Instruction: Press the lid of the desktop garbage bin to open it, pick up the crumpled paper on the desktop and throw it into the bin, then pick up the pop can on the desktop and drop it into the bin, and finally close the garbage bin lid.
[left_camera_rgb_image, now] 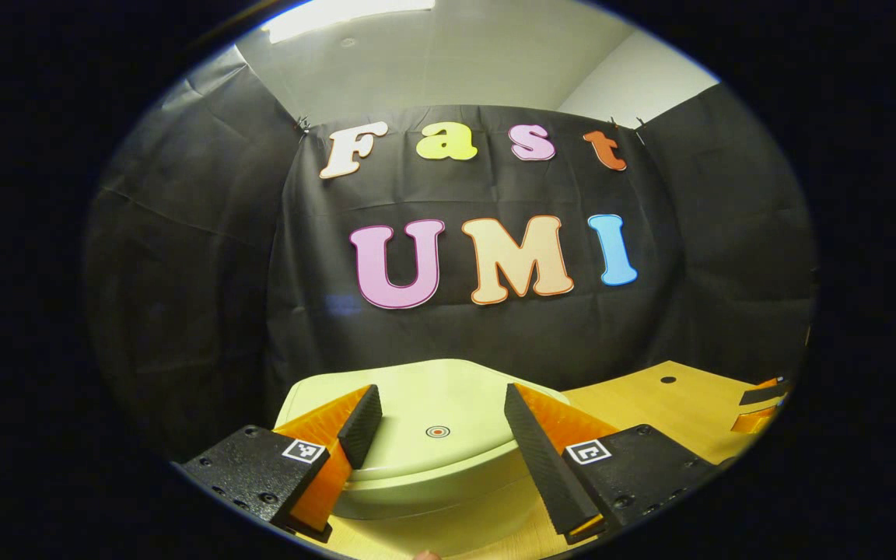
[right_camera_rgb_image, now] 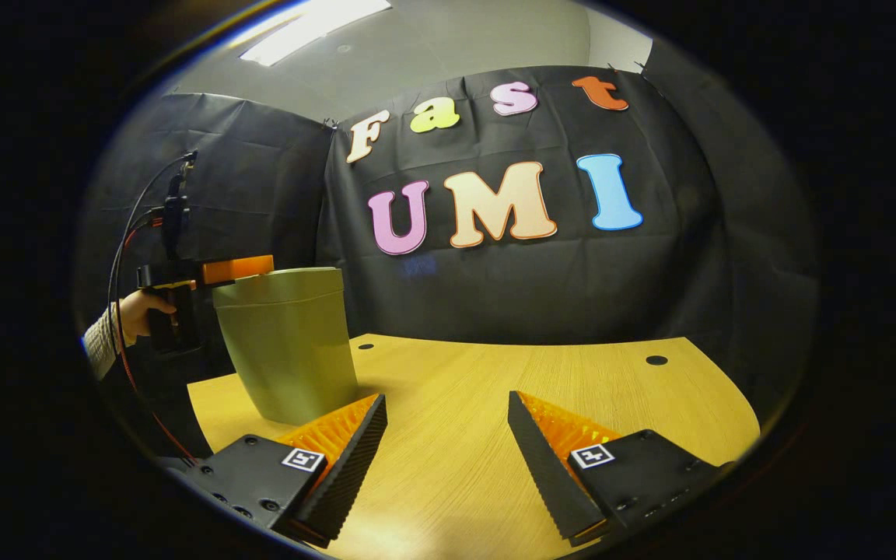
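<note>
Pale green, the garbage bin (left_camera_rgb_image: 425, 435) sits with its closed lid between and just beyond your left gripper (left_camera_rgb_image: 442, 420) fingers, spread wide. Your right gripper (right_camera_rgb_image: 448, 424) hangs over the wooden table (right_camera_rgb_image: 495, 389), fingers apart, bin beyond its left finger.

Both views are dim overall, lit from a ceiling light panel (right_camera_rgb_image: 316, 27) that shows blown-out white at the top. The worktop (right_camera_rgb_image: 495, 389) catches a soft warm sheen, and a shadow falls beside the bin (right_camera_rgb_image: 288, 342). Fisheye distortion bends straight lines near the edges. Focus is fairly sharp throughout.
</note>
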The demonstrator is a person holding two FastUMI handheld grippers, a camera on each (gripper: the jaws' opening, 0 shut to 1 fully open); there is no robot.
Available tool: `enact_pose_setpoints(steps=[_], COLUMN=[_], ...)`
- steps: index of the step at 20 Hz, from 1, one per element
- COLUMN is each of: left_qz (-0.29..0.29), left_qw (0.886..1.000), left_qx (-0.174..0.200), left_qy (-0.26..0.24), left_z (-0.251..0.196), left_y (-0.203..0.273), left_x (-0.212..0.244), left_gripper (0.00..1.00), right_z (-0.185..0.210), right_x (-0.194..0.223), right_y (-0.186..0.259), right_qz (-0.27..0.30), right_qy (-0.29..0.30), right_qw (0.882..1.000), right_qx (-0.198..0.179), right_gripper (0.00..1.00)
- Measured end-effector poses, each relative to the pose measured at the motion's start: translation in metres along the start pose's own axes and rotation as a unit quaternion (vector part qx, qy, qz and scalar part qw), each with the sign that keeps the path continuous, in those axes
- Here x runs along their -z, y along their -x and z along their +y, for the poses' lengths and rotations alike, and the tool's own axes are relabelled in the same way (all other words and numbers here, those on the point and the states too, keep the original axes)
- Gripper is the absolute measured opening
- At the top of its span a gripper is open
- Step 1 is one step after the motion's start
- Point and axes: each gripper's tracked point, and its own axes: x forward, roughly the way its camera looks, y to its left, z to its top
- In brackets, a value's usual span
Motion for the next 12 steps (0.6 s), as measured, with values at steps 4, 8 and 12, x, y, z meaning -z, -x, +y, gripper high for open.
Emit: enact_pose_setpoints(steps=[4, 8, 12], left_qz=[0.009, 0.012, 0.016], left_qw=[1.0, 1.0, 1.0], left_qx=[0.012, 0.009, 0.014], left_qy=[0.007, 0.011, 0.017], left_z=[-0.0023, -0.001, -0.0014], left_y=[0.001, 0.0013, -0.0014], left_x=[0.0005, -0.0032, -0.008], left_gripper=[0.96, 0.96, 0.93], right_z=[0.0009, 0.0027, 0.0019], right_x=[-0.0026, -0.0073, -0.0057], right_y=[0.0016, 0.0058, 0.0049], right_qz=[-0.003, -0.01, -0.009], right_qy=[0.0, 0.0, 0.002], right_qw=[1.0, 1.0, 1.0], right_qx=[-0.002, -0.004, -0.003], right_gripper=[0.99, 0.99, 0.99])
